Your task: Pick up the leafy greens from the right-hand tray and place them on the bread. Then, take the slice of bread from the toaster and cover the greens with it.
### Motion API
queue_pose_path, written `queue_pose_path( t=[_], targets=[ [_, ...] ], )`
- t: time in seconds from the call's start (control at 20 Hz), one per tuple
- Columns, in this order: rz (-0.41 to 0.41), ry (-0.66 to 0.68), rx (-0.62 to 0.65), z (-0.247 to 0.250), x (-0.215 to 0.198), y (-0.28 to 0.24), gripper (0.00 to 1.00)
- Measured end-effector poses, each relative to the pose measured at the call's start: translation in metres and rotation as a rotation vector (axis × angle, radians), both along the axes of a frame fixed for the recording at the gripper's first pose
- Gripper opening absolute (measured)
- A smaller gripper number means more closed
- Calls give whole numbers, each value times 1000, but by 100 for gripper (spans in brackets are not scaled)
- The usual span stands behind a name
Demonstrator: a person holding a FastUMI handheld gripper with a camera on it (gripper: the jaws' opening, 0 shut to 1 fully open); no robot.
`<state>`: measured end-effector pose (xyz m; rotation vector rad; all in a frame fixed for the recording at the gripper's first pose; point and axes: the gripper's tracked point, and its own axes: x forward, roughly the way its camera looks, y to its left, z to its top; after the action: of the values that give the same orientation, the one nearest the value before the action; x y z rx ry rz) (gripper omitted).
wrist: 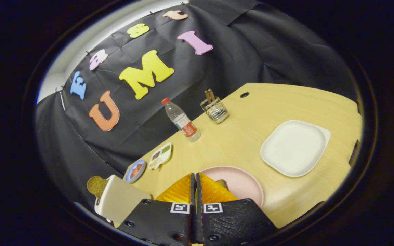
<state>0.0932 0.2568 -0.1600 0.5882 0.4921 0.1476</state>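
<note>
One cream toaster [120, 201] with one brown bread slice [96, 185] near-left of clenched, empty tongs [195, 181]; one pink plate [243, 184] just beyond.

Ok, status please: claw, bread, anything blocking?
Claw shut, holding nothing. Bread slice upright in toaster, beside the claw. Pink plate just ahead. Nothing blocking.
</note>
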Motion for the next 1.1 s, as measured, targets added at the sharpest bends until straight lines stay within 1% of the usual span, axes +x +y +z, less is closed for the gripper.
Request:
queue_pose_path(
  t=[0.05, 0.1, 0.25, 0.5, 0.65, 0.8, 0.85, 0.95, 1.1],
  targets=[
    [-1, 4, -22, -4, -1, -4, 0],
    [-4, 7, -46, -9, 2, -10, 2],
    [-5, -2, -107, -11, 1, -20, 32],
    [-61, -91, -202, 13, 0, -43, 77],
    [-112, -171, -287, 37, -8, -55, 95],
    [-160, -239, -389, 63, -23, -61, 96],
    [-157, -264, -412, 73, -30, -55, 96],
    [-127, -322, -433, 96, -45, -29, 96],
    [-52, -372, -432, 119, -63, 27, 96]
  ],
)
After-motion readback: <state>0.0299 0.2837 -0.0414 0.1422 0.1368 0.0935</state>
